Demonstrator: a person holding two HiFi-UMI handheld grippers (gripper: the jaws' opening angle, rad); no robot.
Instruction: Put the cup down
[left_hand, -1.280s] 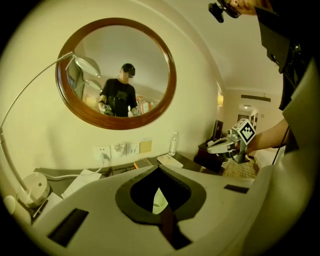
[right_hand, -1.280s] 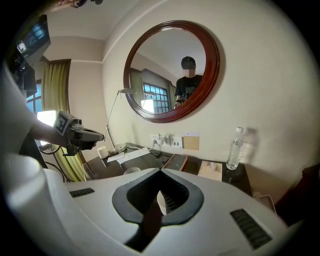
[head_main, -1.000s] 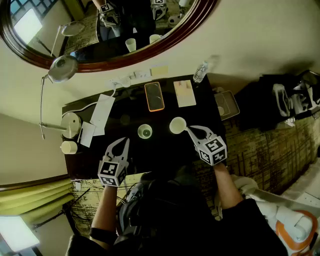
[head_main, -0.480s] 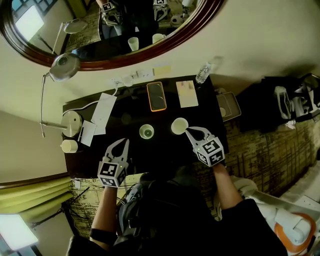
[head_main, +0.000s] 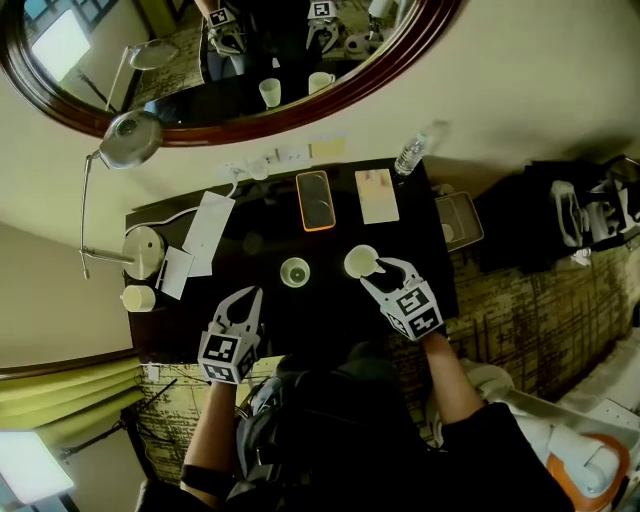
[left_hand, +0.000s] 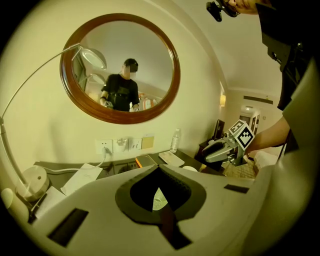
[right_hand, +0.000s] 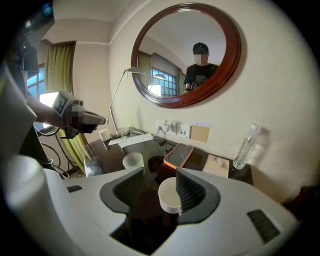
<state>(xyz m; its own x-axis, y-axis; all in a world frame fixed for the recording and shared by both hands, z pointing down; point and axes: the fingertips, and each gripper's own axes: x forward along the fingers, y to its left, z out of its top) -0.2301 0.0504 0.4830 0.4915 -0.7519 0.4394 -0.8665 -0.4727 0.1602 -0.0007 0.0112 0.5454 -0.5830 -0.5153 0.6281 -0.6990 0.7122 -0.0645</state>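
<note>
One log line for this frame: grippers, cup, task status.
right gripper: open, jaws just been opening, cup between them | cup: upright on table | left gripper: shut, empty | task: cup down

My worktop (head_main: 250, 238) is glossy black, and the cup (head_main: 358, 261) on it is plain white. Left of the cup stands a pale, finely patterned tumbler (head_main: 294, 271), and beyond the cup lies an orange-rimmed phone (head_main: 314, 200). My right hand-held gripper (head_main: 385, 268) and left hand-held gripper (head_main: 248, 295) are light grey with black-and-white square markers.

No legible text or markings
</note>
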